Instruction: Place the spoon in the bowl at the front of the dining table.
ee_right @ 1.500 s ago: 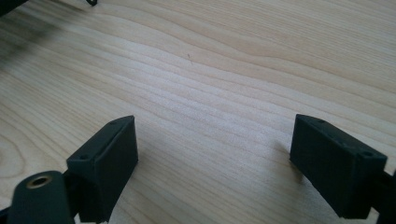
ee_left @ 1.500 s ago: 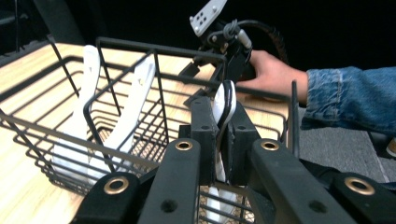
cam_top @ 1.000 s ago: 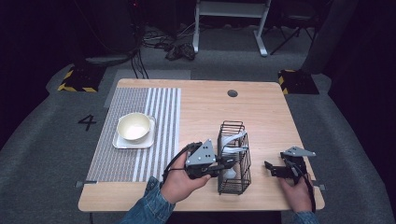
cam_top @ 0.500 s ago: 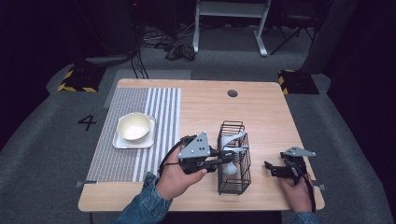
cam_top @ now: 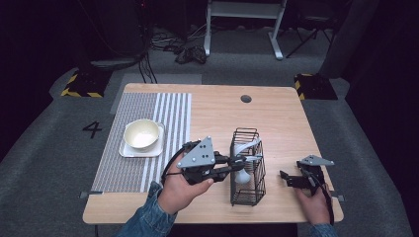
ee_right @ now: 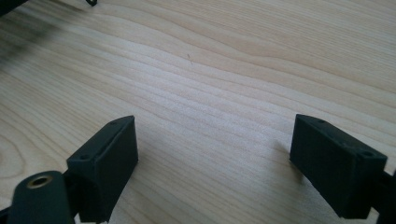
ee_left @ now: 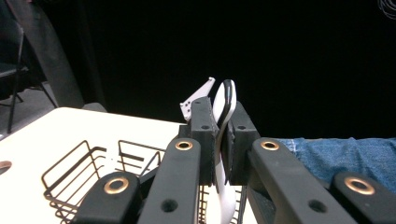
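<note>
My left gripper (cam_top: 241,164) is shut on a white spoon (cam_top: 242,176), held upright at the near left side of a black wire basket (cam_top: 247,198). In the left gripper view the pads (ee_left: 204,133) press on the spoon's handle (ee_left: 224,103), whose lower end drops toward the basket (ee_left: 84,159). A second white utensil (cam_top: 247,145) leans inside the basket. My right gripper (cam_top: 287,178) rests on the wooden table right of the basket. It is open, with bare wood between the jaws (ee_right: 215,154).
A cream bowl (cam_top: 142,133) sits on a white square plate (cam_top: 129,152) on a striped mat (cam_top: 148,111) at the left. A dark round hole (cam_top: 246,98) is in the table's far side. The right gripper's grey plate (ee_left: 198,95) shows beyond the spoon.
My left gripper has lifted upward and slightly left with the spoon in it. The right gripper has stayed in place.
</note>
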`<state>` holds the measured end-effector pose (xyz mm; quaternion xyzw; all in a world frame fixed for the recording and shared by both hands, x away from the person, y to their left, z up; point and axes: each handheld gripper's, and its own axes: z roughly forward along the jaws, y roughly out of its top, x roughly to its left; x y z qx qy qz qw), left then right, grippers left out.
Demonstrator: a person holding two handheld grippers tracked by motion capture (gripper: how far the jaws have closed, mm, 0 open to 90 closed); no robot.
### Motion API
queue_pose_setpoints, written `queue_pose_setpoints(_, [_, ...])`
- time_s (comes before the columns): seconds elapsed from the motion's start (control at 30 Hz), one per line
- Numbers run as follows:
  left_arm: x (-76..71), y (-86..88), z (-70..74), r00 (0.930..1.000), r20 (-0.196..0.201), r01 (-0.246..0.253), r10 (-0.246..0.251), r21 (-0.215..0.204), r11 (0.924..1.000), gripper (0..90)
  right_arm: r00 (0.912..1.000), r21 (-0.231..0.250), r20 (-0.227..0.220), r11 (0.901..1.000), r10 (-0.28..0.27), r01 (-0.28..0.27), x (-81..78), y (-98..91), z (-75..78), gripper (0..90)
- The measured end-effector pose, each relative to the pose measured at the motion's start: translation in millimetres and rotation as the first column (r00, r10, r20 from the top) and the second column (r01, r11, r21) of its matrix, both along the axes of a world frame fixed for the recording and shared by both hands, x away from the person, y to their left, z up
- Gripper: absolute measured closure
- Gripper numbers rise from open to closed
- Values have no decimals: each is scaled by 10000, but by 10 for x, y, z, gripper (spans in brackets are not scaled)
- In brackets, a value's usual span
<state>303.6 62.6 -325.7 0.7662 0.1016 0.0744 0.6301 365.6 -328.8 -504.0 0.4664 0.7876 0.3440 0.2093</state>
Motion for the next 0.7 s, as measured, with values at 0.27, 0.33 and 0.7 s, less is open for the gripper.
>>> queue_pose_setpoints(0.27, [38, 99, 45, 9994, 121, -335, 334, 106, 9994, 849, 10000, 1, -1, 10000, -1, 1, 0, 0, 0, 150])
queue_pose_setpoints(0.33, [61, 126, 32, 9989, 96, -466, 465, 122, 9988, 849, 10000, 2, -1, 10000, -1, 1, 0, 0, 0, 151])
queue_pose_setpoints(0.7, [138, 330, -58, 9873, 285, -1575, 1564, 432, 9866, 848, 10000, -8, 8, 10000, -3, 3, -1, 1, 0, 150])
